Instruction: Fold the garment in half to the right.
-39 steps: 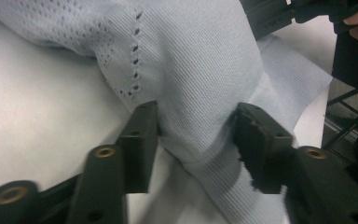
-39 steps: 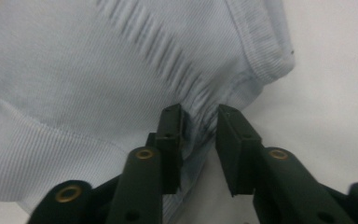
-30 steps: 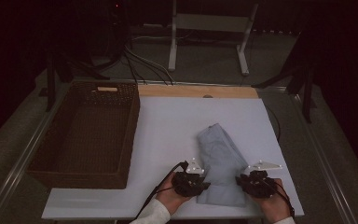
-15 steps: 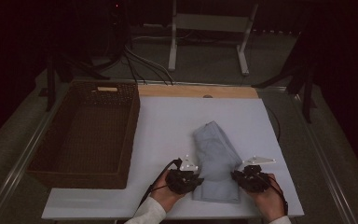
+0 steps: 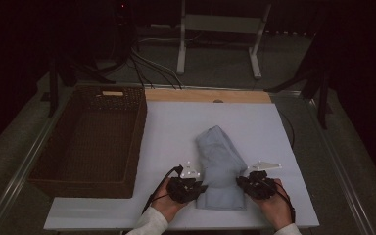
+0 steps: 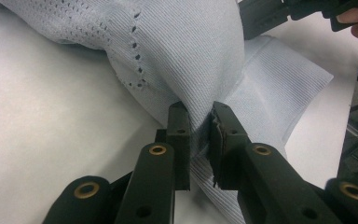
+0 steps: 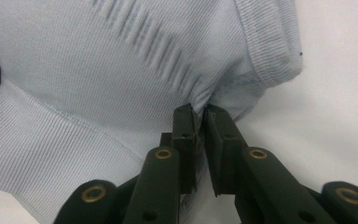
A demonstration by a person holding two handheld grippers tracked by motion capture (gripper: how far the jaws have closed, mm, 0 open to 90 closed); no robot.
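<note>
A light blue knitted garment (image 5: 220, 166) lies folded into a long bundle on the white tabletop (image 5: 176, 127), in the lower centre of the high view, running from mid-frame down toward the near edge. The left gripper (image 5: 196, 187) sits at the bundle's lower left edge, the right gripper (image 5: 242, 180) at its lower right edge; each is carried by a hand entering from the bottom of the frame. In the left gripper view the two black jaws are clamped on a pinch of ribbed fabric (image 6: 198, 116) at frame centre, the cloth bunching up between the pads; a row of eyelet holes runs across the upper left of that view. In the right gripper view the jaws are likewise pressed together on a gathered fold (image 7: 200, 105) of the same garment, with a ribbed hem showing at the upper right. Both grippers' jaws have just been closing, with cloth between them. A brown wicker basket (image 5: 44, 161) stands at the left of the high view, well apart from the garment. A wooden strip (image 5: 245, 96) borders the far edge of the white surface.
</note>
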